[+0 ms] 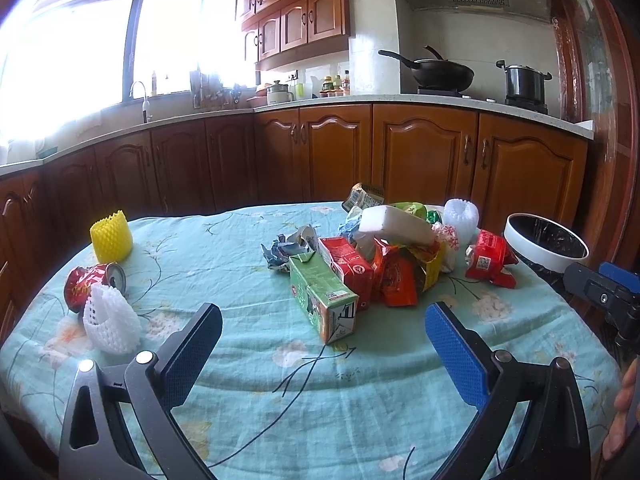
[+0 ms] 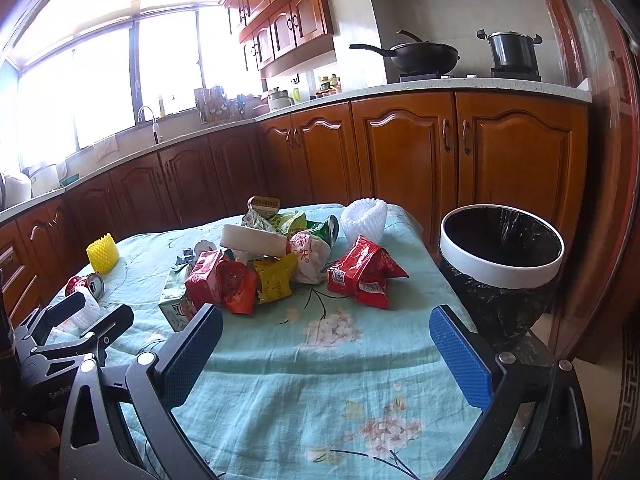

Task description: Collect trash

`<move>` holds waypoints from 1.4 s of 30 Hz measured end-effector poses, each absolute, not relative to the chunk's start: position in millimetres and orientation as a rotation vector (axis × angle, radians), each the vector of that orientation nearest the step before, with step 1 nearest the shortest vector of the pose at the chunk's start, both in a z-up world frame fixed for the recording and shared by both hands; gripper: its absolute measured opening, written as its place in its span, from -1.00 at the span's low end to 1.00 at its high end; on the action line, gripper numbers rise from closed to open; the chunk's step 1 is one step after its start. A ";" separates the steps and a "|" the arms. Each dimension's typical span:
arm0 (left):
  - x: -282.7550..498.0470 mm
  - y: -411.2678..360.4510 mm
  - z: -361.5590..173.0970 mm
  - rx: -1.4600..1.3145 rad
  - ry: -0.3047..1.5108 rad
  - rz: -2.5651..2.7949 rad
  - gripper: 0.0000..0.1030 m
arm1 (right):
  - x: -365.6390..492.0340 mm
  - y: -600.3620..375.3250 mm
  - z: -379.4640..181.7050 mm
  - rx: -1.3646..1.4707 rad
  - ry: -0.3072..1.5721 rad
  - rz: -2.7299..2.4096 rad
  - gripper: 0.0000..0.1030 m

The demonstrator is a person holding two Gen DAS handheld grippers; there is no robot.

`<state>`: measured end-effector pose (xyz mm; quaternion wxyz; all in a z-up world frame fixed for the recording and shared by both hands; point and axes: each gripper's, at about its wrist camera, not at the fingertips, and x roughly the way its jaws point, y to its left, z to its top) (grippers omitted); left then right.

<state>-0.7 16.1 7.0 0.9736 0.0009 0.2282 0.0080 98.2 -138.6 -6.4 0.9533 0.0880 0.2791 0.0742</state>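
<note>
Left wrist view: floral tablecloth [image 1: 248, 240] in a wood-cabinet kitchen, trash pile [image 1: 372, 256] at twelve o'clock; my left claw [image 1: 324, 340] and right claw [image 2: 326, 344] gape wide, holding nothing.

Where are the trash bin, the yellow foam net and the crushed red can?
trash bin [image 2: 500, 268]: right wrist view, white rim's front.
yellow foam net [image 1: 111, 240]: left wrist view, its side wall.
crushed red can [image 1: 86, 282]: left wrist view, dented red body.

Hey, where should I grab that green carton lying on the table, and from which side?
Take the green carton across its two long side faces, near the middle, coming down from above with the left gripper, whose jaws are open just in front of it. It lies on its side, one end toward the gripper. Its right face touches the red carton, so that gap looks tight.
</note>
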 end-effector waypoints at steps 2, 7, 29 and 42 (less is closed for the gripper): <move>-0.9 15.8 7.1 0.003 0.462 0.015 0.99 | 98.2 -138.4 -6.4 0.178 0.567 0.150 1.00; -1.4 16.3 8.1 0.001 0.461 0.014 0.99 | 98.9 -138.5 -5.6 0.177 0.564 0.151 1.00; -1.1 15.5 8.3 -0.004 0.464 0.013 0.99 | 96.9 -139.5 -5.0 0.177 0.560 0.153 1.00; 15.6 16.5 4.9 -0.026 0.528 0.014 0.99 | 106.0 -142.0 -14.9 0.204 0.608 0.172 1.00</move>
